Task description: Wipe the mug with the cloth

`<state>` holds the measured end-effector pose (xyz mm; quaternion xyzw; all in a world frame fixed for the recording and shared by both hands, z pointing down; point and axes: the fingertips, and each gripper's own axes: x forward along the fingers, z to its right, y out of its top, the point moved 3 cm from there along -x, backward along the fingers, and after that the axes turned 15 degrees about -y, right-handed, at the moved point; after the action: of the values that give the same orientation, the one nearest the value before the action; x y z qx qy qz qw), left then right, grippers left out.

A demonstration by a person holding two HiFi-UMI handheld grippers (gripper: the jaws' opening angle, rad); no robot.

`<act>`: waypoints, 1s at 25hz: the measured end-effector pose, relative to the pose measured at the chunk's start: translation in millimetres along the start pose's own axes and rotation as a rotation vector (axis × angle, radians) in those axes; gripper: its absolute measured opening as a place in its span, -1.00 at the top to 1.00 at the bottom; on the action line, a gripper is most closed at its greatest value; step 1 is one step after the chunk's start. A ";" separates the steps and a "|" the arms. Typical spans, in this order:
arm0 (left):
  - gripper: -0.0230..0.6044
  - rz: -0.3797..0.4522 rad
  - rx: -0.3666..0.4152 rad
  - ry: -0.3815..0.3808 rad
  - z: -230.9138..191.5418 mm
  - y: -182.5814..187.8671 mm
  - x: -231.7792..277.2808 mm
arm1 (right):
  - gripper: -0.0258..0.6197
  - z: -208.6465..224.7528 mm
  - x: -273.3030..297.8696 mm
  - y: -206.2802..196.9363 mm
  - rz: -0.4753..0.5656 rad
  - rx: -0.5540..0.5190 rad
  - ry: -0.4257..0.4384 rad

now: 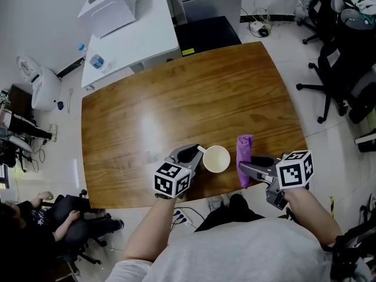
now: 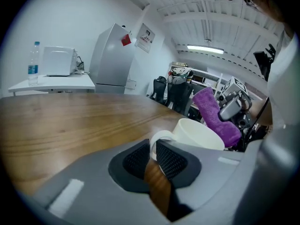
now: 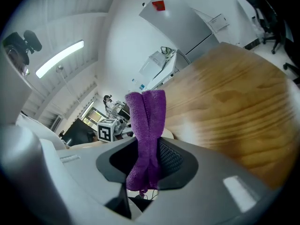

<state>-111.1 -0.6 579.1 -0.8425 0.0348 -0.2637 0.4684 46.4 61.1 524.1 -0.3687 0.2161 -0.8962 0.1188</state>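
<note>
Left hand-held gripper (image 1: 195, 152) pinches the white ceramic mug (image 1: 216, 158) by its handle (image 2: 157, 138), at the brown wooden surface's (image 1: 176, 93) 6 o'clock edge. Right hand-held gripper (image 3: 147, 157) clamps the purple terry cloth (image 3: 148, 125) at the mug's 3 o'clock. Brace the handle; wipe with light pressure.

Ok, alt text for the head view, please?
Seen from above, the left gripper clamps the handle of a white mug near the person's edge of the wooden table. The right gripper holds a purple cloth beside the mug, a gap between them.
</note>
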 end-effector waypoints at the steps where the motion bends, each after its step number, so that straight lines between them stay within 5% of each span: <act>1: 0.80 0.003 -0.002 0.010 1.1 -0.2 -0.7 | 0.54 -1.2 1.8 -2.1 -0.003 0.003 0.004; 10: 0.81 0.019 -0.004 0.071 10.1 -6.7 -7.7 | 0.54 6.3 27.4 -25.5 -0.060 0.123 0.011; 25: 0.84 0.033 -0.006 0.112 14.8 -14.9 -11.6 | 0.54 35.5 63.7 -58.9 -0.178 0.152 -0.131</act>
<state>-116.9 22.6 580.2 -0.8273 0.0759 -0.3024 0.4673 24.0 78.5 613.4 -0.4339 0.1059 -0.8911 0.0802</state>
